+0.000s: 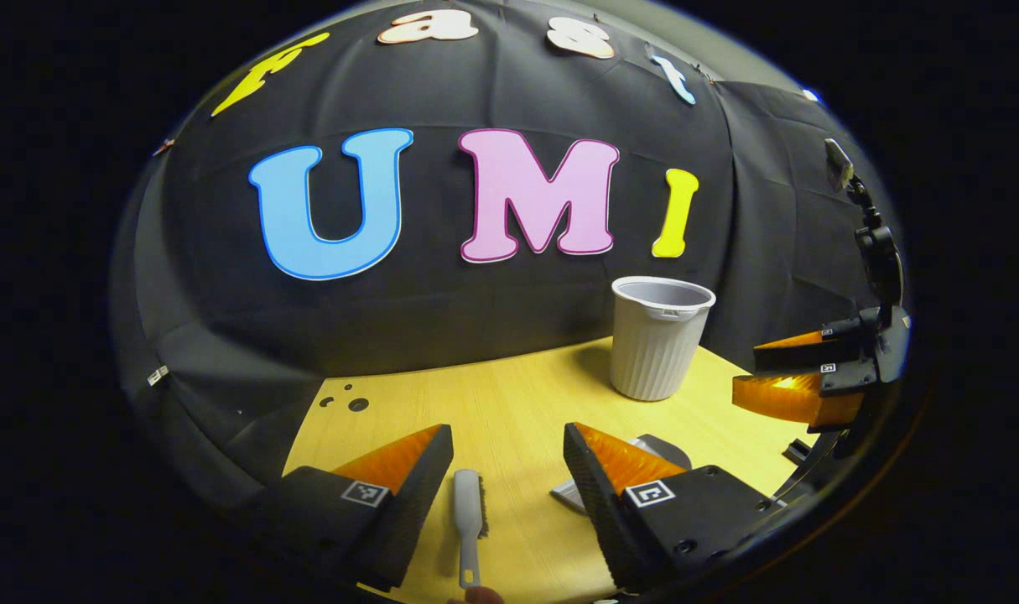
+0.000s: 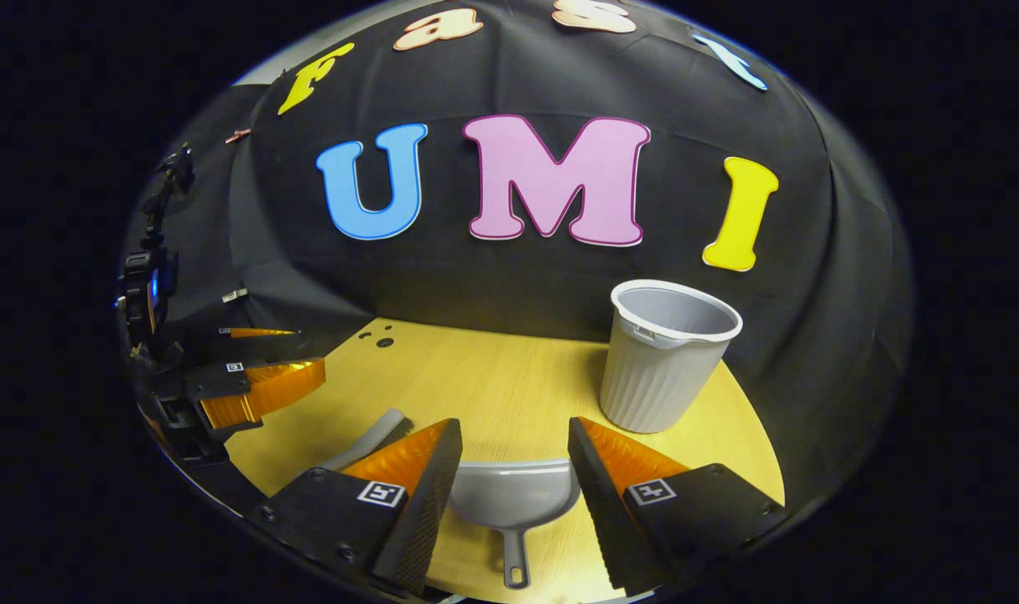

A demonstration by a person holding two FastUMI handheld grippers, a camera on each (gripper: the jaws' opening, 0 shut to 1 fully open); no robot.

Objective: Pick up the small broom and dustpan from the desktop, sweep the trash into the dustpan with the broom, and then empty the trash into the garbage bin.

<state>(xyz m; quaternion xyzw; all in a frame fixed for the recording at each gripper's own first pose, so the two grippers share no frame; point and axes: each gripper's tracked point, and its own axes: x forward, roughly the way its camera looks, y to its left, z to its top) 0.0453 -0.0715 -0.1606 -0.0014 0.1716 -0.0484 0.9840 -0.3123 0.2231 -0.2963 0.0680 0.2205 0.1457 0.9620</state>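
Note:
A small grey broom (image 1: 469, 520) lies on the wooden desktop (image 1: 509, 394), handle toward the camera, between the fingers of my left gripper (image 1: 509, 474), which is open above it. The grey dustpan (image 2: 513, 499) lies with its handle toward the camera between the fingers of my right gripper (image 2: 513, 470), also open. An edge of the dustpan (image 1: 664, 449) peeks from behind the left gripper's right finger. The broom (image 2: 375, 436) shows at the lower left in the right gripper view. A grey ribbed garbage bin (image 1: 658, 337) (image 2: 664, 356) stands upright at the desk's back right. I cannot make out any trash.
The other gripper (image 1: 798, 373) hangs open at the right edge in the left gripper view, and at the left edge (image 2: 257, 369) in the right gripper view. A few small dark holes (image 1: 350, 401) mark the desk's far left corner. Black cloth walls the desk behind.

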